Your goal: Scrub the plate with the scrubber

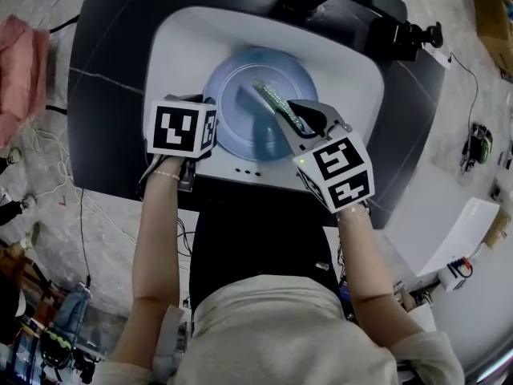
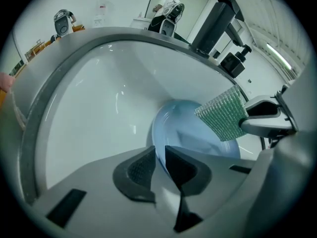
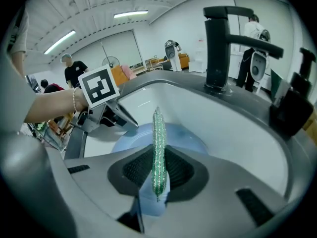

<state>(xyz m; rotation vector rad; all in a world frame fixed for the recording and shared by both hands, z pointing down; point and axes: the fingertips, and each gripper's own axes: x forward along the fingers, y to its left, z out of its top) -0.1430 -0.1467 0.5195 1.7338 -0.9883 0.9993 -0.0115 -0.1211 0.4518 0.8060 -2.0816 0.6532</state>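
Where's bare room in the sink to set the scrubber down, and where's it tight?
Bare white sink lies left of the plate and between it and the faucet; another strip shows on the plate's right. The near rim is crowded: left gripper clamps the plate, right gripper holds the scrubber over it.

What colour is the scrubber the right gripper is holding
Glittery green; the scrubber shows best in the right gripper view.
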